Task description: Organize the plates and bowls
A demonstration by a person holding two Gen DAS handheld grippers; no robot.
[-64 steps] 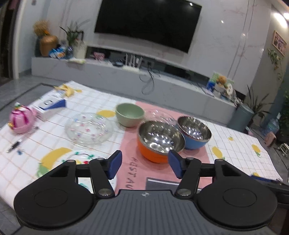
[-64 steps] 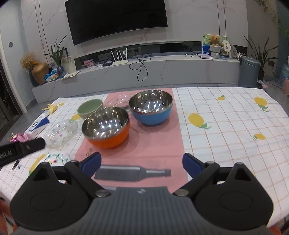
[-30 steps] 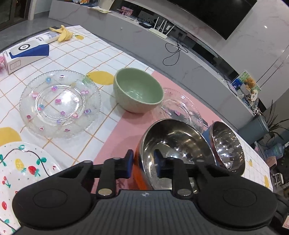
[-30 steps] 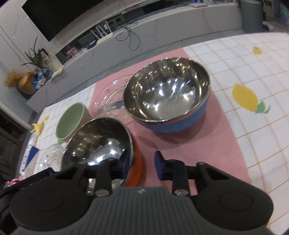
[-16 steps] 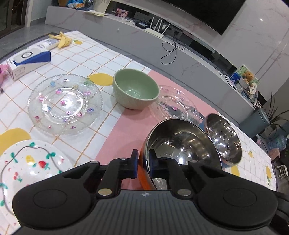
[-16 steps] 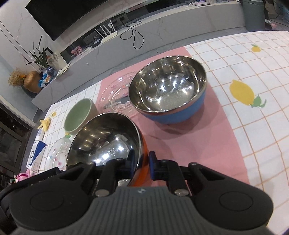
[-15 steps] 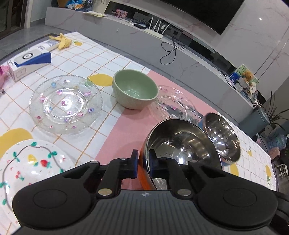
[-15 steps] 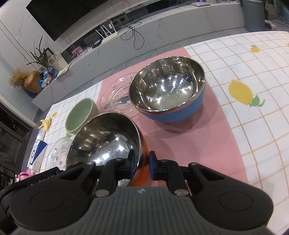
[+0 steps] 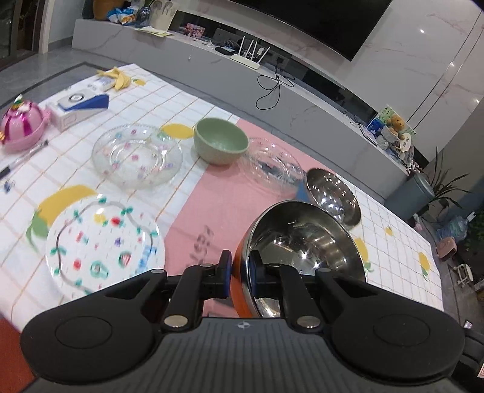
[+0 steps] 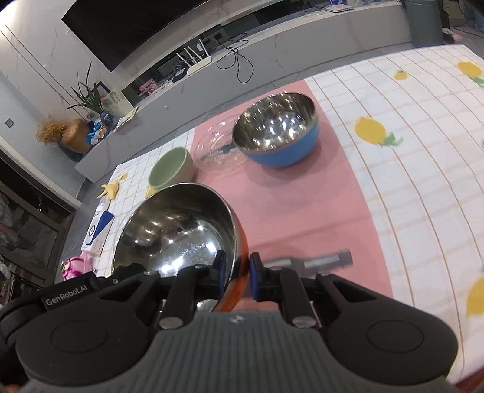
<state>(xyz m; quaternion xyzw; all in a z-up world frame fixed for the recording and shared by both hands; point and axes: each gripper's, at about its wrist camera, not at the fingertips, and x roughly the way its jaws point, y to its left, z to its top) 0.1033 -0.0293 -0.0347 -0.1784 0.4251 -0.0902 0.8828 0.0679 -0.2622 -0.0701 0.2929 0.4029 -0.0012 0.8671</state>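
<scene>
Left gripper [image 9: 241, 273] clamped on the near left rim of the orange bowl [image 9: 305, 241], right gripper [image 10: 236, 275] clamped on its right rim, bowl raised, blue bowl [image 10: 276, 130] ahead on the pink mat [image 10: 296, 205].

Home living room; wall television [image 9: 317, 21], long media console [image 9: 272, 81], potted plants [image 10: 87, 93]

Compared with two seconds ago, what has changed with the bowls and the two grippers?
Both grippers were open then. The left gripper and right gripper have since closed on opposite sides of the orange bowl's rim, and it now appears lifted and tilted above the pink mat. The blue bowl, green bowl and plates kept their places.
</scene>
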